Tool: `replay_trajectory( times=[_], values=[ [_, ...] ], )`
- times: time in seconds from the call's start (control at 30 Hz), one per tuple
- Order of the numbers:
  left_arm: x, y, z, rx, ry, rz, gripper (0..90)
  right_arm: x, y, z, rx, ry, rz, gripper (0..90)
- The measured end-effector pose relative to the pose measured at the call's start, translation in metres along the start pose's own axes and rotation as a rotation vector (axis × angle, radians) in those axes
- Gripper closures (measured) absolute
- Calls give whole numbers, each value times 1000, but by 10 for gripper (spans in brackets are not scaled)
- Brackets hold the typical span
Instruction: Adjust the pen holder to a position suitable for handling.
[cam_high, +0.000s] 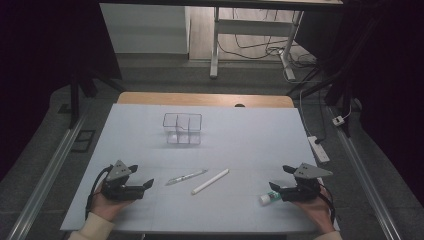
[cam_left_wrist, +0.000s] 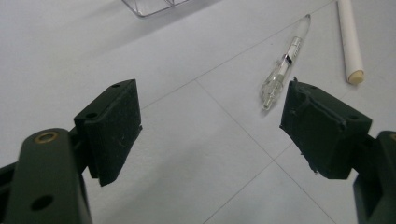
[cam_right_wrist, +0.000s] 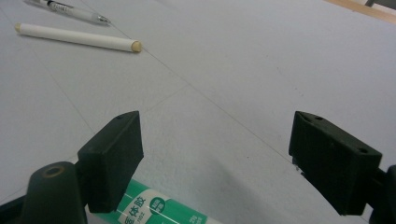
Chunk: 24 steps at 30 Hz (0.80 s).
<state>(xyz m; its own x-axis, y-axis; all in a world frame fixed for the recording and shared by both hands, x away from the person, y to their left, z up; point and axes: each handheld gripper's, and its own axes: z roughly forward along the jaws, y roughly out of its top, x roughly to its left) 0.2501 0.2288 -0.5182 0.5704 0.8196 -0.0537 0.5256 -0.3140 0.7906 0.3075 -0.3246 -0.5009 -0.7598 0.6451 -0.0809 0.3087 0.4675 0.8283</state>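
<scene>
On the white bench (cam_high: 150, 210) the left gripper (cam_high: 142, 186) rests near the left front corner, its jaws spread wide with nothing between them, pointing toward the middle of the bench. Just ahead of it, in the left gripper view, lies a clear pen (cam_left_wrist: 286, 65), its tip close to one black jaw but apart from it, and beside the pen a white stick (cam_left_wrist: 350, 39) with a cream end. In the high view the pen (cam_high: 186, 176) and the stick (cam_high: 210, 181) lie side by side, slanted, near the middle front of the bench, well apart from both hands. The right gripper (cam_high: 276, 191) sits near the right front corner, jaws also wide and holding nothing (a glue stick (cam_high: 266, 198) with a green and white label lies just at their tips, partly under one jaw in the right gripper view (cam_right_wrist: 159, 210)). Farther back stands a clear divided box (cam_high: 182, 128), upright and apart from everything else.
</scene>
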Motion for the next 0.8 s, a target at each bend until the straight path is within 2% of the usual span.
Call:
replay_trajectory(
  times=[0.4, 0.8],
  values=[
    [3, 0, 0, -3, 20, 13, 210, 0, 0, 1, -1, -2, 5, 183],
    [3, 3, 1, -8, 18, 18, 215, -1, 0, 1, 0, -6, 10, 193]
  ],
)
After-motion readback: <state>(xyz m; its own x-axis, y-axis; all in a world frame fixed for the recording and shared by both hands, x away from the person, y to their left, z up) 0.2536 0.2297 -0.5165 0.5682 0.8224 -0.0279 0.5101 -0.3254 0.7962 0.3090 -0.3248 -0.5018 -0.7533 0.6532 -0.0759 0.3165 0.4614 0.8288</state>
